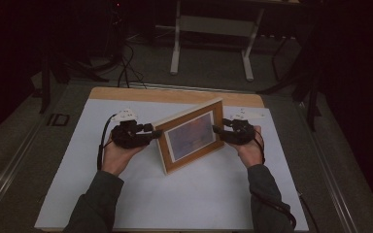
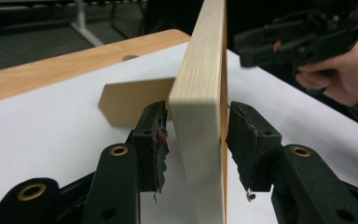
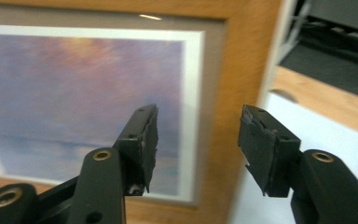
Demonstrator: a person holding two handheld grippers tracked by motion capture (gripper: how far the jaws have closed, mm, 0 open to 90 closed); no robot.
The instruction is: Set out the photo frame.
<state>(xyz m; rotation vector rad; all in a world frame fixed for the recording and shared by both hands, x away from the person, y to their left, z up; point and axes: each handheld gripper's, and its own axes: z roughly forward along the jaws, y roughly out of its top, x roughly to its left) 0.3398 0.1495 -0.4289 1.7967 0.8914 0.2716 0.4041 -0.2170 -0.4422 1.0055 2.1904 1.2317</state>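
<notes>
Standing upright on white mat, picture frame (image 1: 192, 135) faces person, both tools spread.

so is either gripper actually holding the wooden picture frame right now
Neither grips the upright wooden picture frame. The left gripper straddles its side edge, fingers apart from the wood; the right gripper stands open by its other edge.

No readable writing anywhere.

The picture frame (image 1: 192, 136) carries only a print of a hazy purple and orange sky, without caption or signature, and the white surface (image 1: 184, 194) bears no label, number or sign.
</notes>
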